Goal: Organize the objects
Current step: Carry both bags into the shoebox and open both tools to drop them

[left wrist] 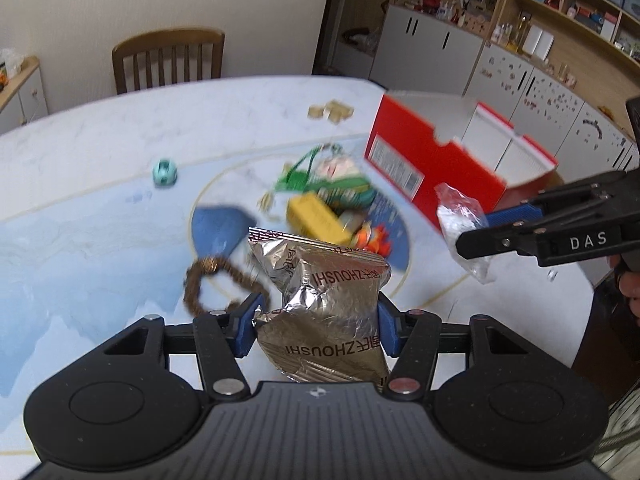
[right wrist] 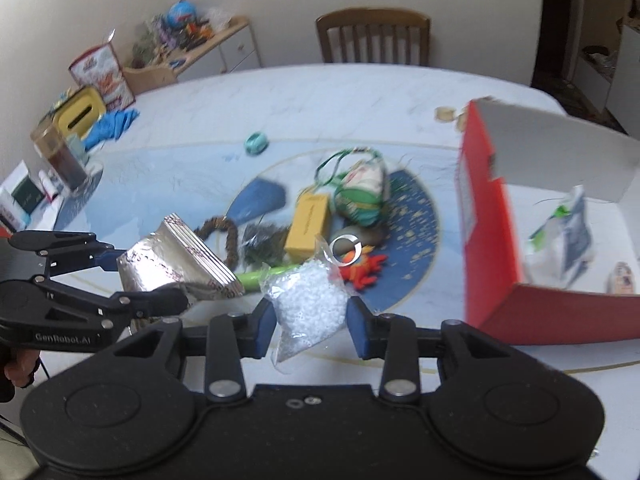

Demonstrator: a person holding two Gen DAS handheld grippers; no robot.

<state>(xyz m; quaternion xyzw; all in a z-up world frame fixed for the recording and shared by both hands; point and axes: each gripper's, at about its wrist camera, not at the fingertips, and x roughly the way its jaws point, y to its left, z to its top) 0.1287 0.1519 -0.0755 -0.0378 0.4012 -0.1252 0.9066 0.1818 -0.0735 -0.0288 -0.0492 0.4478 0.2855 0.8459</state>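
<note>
My left gripper (left wrist: 318, 330) is shut on a silver foil snack packet (left wrist: 320, 296) and holds it above the table; it also shows in the right wrist view (right wrist: 176, 264). My right gripper (right wrist: 310, 320) is shut on a clear bag of white beads (right wrist: 308, 304), seen in the left wrist view (left wrist: 460, 220) near the red box (left wrist: 432, 160). The open red box (right wrist: 492, 232) holds a white packet (right wrist: 560, 236). A pile lies mid-table: a yellow box (right wrist: 308, 222), a green-ribboned pouch (right wrist: 360, 192), an orange toy (right wrist: 364, 270), a brown bead bracelet (right wrist: 222, 240).
A teal tape roll (right wrist: 256, 143) lies farther back on the table (right wrist: 280, 96). Blue gloves (right wrist: 112, 124), a yellow tin (right wrist: 82, 114) and jars stand at the table's left. A wooden chair (right wrist: 374, 38) stands behind. Small tan blocks (left wrist: 332, 110) lie beside the box.
</note>
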